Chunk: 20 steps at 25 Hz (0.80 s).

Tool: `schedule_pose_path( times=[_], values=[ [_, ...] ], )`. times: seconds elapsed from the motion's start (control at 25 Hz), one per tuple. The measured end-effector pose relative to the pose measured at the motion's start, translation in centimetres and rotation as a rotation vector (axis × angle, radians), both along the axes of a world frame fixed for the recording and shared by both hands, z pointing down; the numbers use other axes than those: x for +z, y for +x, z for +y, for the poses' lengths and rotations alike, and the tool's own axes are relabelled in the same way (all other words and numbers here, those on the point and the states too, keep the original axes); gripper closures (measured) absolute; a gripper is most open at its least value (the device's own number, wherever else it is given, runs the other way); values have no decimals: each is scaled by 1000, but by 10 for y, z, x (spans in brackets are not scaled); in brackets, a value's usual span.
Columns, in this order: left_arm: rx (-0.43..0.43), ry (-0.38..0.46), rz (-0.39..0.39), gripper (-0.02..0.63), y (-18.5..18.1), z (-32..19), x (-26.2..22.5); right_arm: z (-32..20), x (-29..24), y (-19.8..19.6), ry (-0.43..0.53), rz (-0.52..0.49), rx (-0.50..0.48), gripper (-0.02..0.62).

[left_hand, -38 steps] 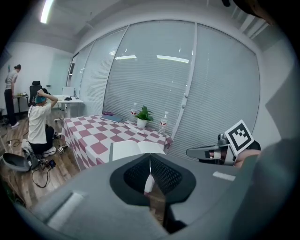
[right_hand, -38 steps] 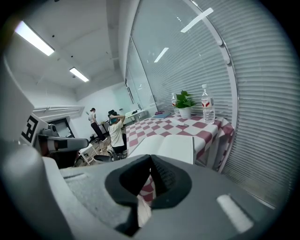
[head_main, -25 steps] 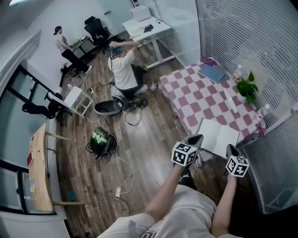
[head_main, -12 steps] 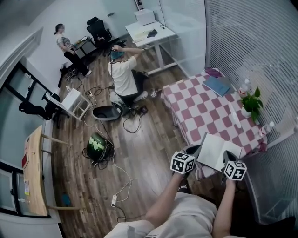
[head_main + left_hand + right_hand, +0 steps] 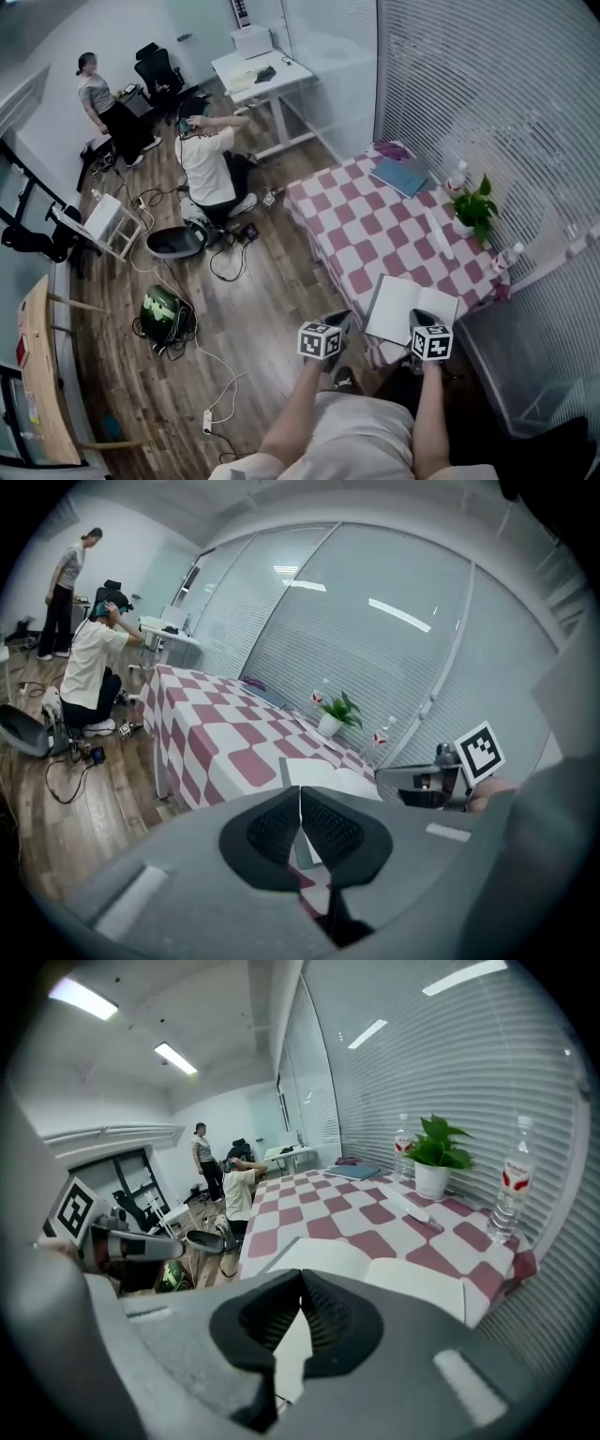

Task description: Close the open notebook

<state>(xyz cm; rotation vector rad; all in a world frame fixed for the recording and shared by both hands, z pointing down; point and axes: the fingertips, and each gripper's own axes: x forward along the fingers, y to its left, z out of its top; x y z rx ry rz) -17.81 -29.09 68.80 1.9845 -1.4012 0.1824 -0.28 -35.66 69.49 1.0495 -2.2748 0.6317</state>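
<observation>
Left gripper [image 5: 337, 319] clenched, jaws pressed together, nothing between them. It sits lower centre of the head view, off the near edge of the checked table [image 5: 347, 220] and just left of the notebook [image 5: 409, 307]. Notebook lies open and flat on the table's near corner, between the two grippers, pages blank. Right gripper [image 5: 421, 319] is also clenched and empty, with its tips over the notebook's lower right edge; can't tell if they touch. Blue book [image 5: 401, 175] lies at the table's far end. Potted plant [image 5: 473, 208] stands by the right edge, and a bottle [image 5: 511, 1185] right of it.
</observation>
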Motion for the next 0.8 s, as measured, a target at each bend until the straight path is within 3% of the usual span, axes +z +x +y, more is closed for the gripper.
schedule_pose_path(
  times=[0.16, 0.52, 0.64, 0.8],
  values=[
    [33, -27, 9, 597, 11, 8, 18, 6, 8, 3, -12, 8, 24, 595],
    [10, -103, 57, 595, 10, 3, 54, 33, 55, -12, -51, 163, -84, 595],
    [37, -111, 73, 595, 17, -2, 56, 19, 47, -7, 27, 207, -65, 595],
    [91, -121, 102, 595, 30, 0, 62, 11, 51, 5, -4, 211, -10, 595]
  ],
)
